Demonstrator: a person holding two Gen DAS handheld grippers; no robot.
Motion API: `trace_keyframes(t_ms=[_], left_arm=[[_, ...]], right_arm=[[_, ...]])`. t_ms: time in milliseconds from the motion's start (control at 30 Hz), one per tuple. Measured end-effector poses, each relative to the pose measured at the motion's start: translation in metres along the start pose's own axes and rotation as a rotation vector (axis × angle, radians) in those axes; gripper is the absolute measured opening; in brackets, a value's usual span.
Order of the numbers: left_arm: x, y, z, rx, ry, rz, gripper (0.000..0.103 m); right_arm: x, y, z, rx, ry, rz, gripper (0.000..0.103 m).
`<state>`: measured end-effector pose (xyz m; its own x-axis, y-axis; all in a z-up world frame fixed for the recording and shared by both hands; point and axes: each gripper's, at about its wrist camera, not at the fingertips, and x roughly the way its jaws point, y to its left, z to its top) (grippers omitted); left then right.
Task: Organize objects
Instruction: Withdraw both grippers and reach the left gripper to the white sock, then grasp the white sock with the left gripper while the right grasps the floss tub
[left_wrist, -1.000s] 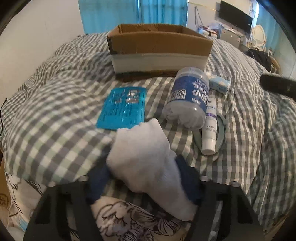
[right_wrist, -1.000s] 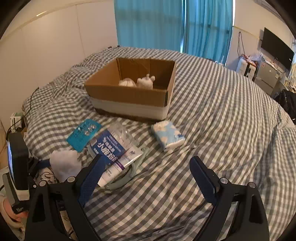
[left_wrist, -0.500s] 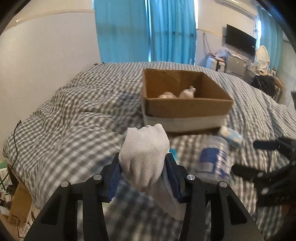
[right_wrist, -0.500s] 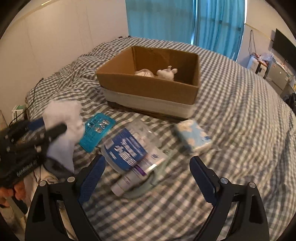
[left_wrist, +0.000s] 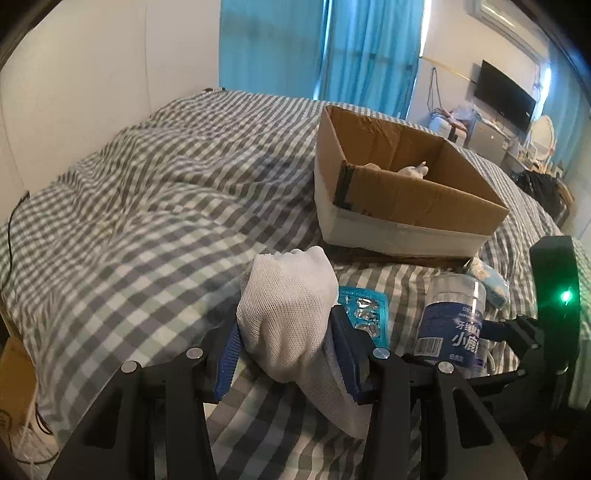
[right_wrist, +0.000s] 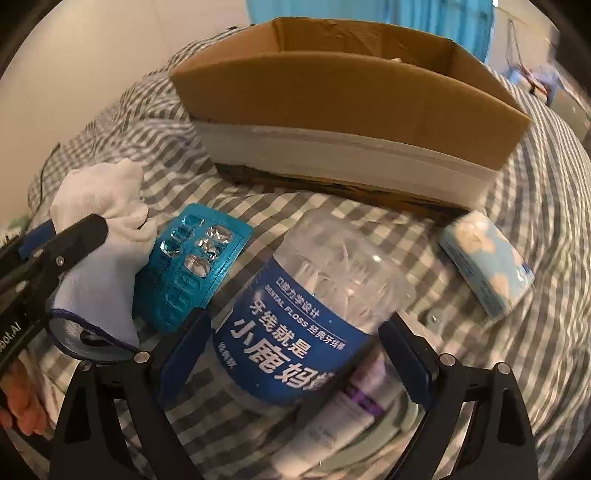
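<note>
The left tool (left_wrist: 286, 354) is clenched on a white sock (left_wrist: 286, 321), its blue pads pressing both sides of the bunched knit, the jaws having closed further on it within the past second; the sock is carried above the grey-and-white checked bed (left_wrist: 147, 221), its cuff hanging down beneath the pads; in the right wrist view the same sock (right_wrist: 107, 236) shows at the left edge, gripped by the dark fingers of that tool. The right tool (right_wrist: 295, 354) is released, its jaws spread wide on either side of a clear jar of dental floss picks (right_wrist: 306, 314) with a blue label, which lies on its side on the bed; whether the pads touch the jar cannot be told. A teal blister pack (right_wrist: 192, 266) lies flat just left of the jar; a white tube (right_wrist: 332, 417) lies partly under the jar on a pale green ring-shaped item; a light blue tissue packet (right_wrist: 487, 258) lies to the right, apart from the jar. Behind them stands an open cardboard box (left_wrist: 406, 206) with a white band round its base, and something white lies inside it (left_wrist: 413, 170).
</note>
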<state>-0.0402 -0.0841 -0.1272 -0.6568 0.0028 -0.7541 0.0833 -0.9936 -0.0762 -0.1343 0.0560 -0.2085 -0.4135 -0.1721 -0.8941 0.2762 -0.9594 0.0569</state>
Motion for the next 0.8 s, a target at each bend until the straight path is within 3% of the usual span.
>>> trace_keyframes(t_ms=[100, 300, 567, 800], left_arm=[[-0.003, 0.0, 0.0, 0.008, -0.002, -0.001, 0.048], [-0.015, -0.005, -0.006, 0.011, -0.015, -0.003, 0.048], [-0.049, -0.014, -0.002, -0.01, -0.072, -0.014, 0.048], [-0.077, -0.026, 0.006, 0.006, -0.118, -0.031, 0.048]], right_arm=[[0.0, 0.004, -0.002, -0.026, -0.012, 0.006, 0.086], [-0.018, 0.007, -0.011, -0.047, -0.062, 0.028, 0.082], [-0.063, 0.01, -0.022, -0.077, -0.139, 0.042, 0.068], [-0.097, 0.003, -0.026, -0.095, -0.211, 0.046, 0.063]])
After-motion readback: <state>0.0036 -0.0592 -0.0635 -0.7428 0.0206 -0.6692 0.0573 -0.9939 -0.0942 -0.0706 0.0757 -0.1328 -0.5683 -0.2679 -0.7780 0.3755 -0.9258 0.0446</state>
